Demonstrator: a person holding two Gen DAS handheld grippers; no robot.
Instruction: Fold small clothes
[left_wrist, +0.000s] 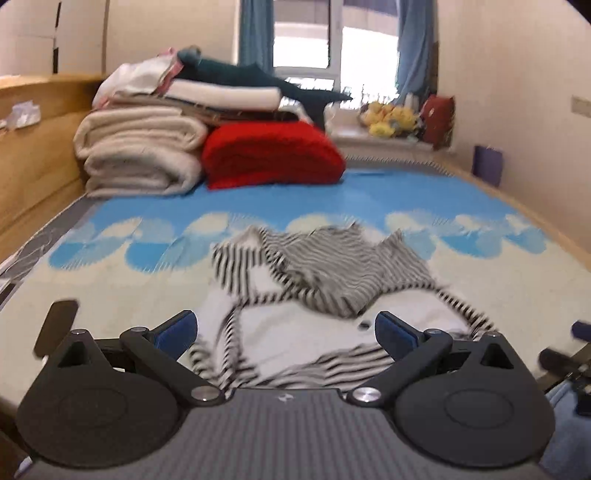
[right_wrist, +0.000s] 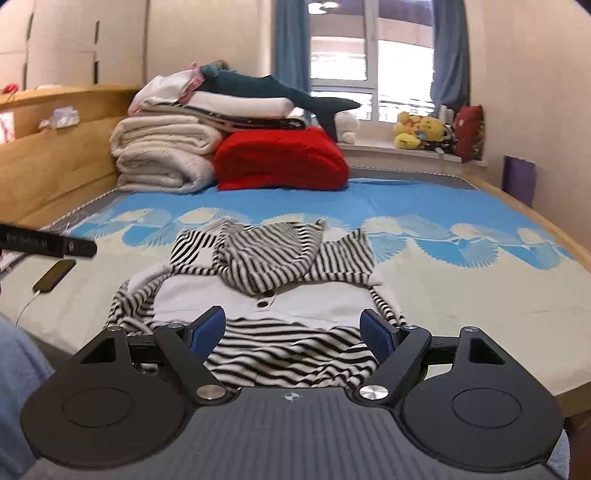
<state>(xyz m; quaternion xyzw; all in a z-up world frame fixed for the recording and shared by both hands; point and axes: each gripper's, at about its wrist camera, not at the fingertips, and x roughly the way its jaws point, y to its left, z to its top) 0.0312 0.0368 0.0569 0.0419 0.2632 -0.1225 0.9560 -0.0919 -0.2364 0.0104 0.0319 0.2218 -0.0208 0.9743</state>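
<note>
1. Striped garment (right_wrist: 273, 295), black-and-white with a plain white panel and a button, lies crumpled on the bed (right_wrist: 480, 295) near its front edge, roughly mid-width. Upper part is bunched over the white panel; nothing looks folded yet.
2. Left gripper (left_wrist: 286, 334): jaws spread wide above the near hem, nothing between the pads, no contact visible.
3. Right gripper (right_wrist: 293, 328): jaws likewise spread, empty, over the striped hem.
4. Risk, as I judge it: a pinch on the bunched heap could take two layers at once and drag the whole piece instead of turning one edge. Uneven grabs by the two hands would skew the fold.
5. Left view is motion-blurred; cloth edges are hard to read there.
6. Right view alone shows a phone (right_wrist: 53, 275) on a cable near the bed's left edge.
7. Both show stacked blankets (right_wrist: 166, 155) and a red quilt (right_wrist: 280, 158) at the far end.
</note>
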